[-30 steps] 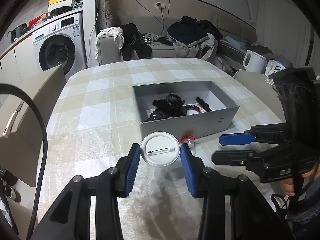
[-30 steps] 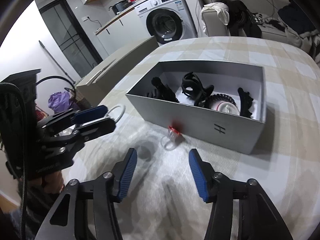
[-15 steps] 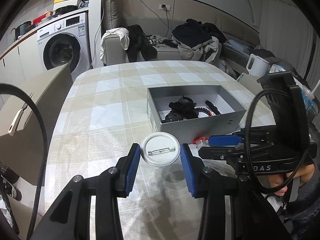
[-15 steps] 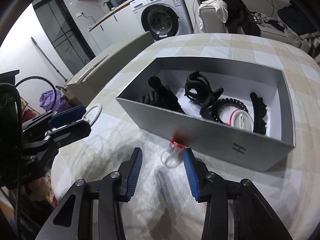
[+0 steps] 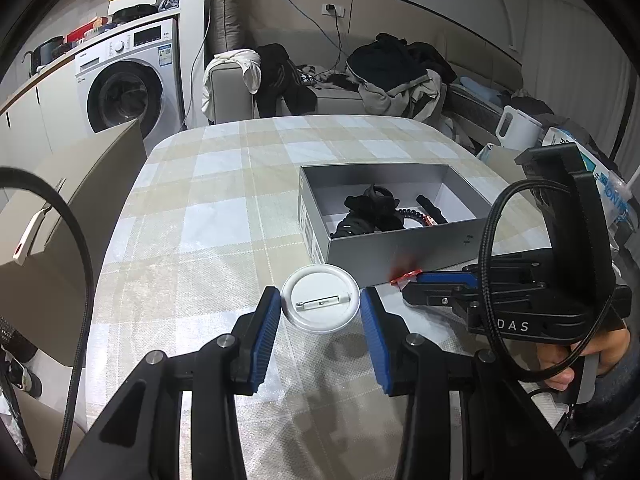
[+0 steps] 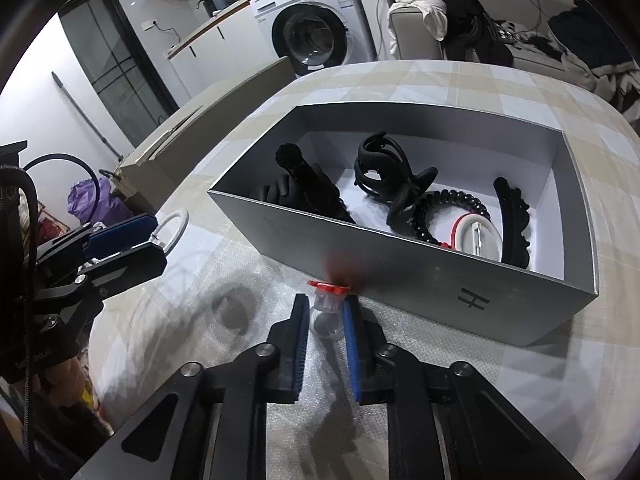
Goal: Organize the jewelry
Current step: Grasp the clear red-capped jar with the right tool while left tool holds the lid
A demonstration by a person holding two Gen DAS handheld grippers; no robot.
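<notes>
Item: small clear ring with red top (image 6: 327,307), lying on the table (image 6: 440,380) just near of the grey box (image 6: 400,276), long axis pointing toward the box. Right gripper (image 6: 326,322): jaws closed around it. Left gripper (image 5: 320,316): holds white round badge (image 5: 320,304), left of the ring, above the table.

The left gripper (image 5: 320,322) is held level with both blue pads clamped against a white pin badge (image 5: 319,303), while the right gripper (image 6: 326,326), lowered near the table, has its pads closed on a small red-capped clear ring (image 6: 329,308).
</notes>
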